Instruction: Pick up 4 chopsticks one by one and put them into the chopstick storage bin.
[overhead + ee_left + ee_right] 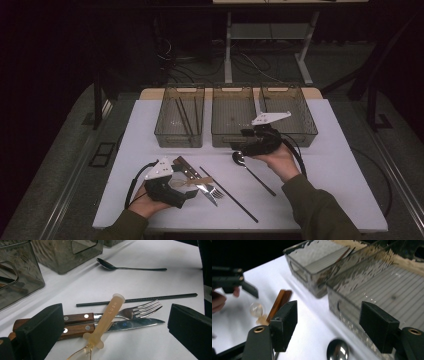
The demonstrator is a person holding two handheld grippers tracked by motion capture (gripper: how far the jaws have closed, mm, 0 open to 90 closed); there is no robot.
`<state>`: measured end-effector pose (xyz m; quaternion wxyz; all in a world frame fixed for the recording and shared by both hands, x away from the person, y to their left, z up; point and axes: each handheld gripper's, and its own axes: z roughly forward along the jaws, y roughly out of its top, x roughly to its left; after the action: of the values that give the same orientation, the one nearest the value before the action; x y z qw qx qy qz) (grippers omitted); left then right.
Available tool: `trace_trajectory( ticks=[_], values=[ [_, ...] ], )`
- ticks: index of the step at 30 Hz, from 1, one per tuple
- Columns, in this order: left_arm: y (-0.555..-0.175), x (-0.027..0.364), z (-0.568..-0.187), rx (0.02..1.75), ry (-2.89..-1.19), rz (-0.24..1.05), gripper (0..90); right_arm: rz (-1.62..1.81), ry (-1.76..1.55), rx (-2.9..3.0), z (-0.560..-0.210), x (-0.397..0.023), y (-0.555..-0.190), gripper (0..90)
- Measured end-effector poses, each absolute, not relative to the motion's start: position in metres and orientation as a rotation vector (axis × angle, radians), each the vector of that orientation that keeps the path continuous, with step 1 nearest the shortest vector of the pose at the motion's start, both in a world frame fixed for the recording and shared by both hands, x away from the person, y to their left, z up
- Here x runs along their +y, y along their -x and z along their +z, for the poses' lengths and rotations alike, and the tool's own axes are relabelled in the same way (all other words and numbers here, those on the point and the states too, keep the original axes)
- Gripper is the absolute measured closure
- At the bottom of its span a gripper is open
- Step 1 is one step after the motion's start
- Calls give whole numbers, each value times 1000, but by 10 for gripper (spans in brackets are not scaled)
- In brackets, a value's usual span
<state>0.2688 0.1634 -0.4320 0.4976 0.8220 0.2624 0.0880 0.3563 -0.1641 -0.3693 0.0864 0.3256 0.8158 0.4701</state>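
Observation:
A clear amber plastic spoon (107, 317) lies across a wooden-handled fork (140, 310) and knife (132, 323) on the white table (325, 165). My left gripper (186, 181) is low over them and open, with its jaws standing wide on either side of the amber handle and not touching it. A black chopstick (137, 300) lies just beyond. My right gripper (239, 141) is open near the middle bin (232, 117), just above the bowl of a metal spoon (338, 350). The spoon's handle (260, 180) runs toward the front of the table.
Three translucent grey bins stand in a row at the back; the left bin (180, 117) holds thin dark sticks, and the right bin (292, 112) sits behind my right hand. Bare table surface lies at the right (340, 190) and far left (132, 150).

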Motion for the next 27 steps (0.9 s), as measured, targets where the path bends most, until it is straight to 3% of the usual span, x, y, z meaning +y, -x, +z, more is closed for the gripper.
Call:
trace_trajectory(
  ticks=[13, 27],
  values=[
    [-269, 164, -432, 640, -1997, 222, 0, 1363, -970, 2476, -391, -200, -312, 310],
    [-268, 164, -431, 633, -2004, 227, 0, 1259, -905, 2613, -415, -212, -262, 449]
  ],
)
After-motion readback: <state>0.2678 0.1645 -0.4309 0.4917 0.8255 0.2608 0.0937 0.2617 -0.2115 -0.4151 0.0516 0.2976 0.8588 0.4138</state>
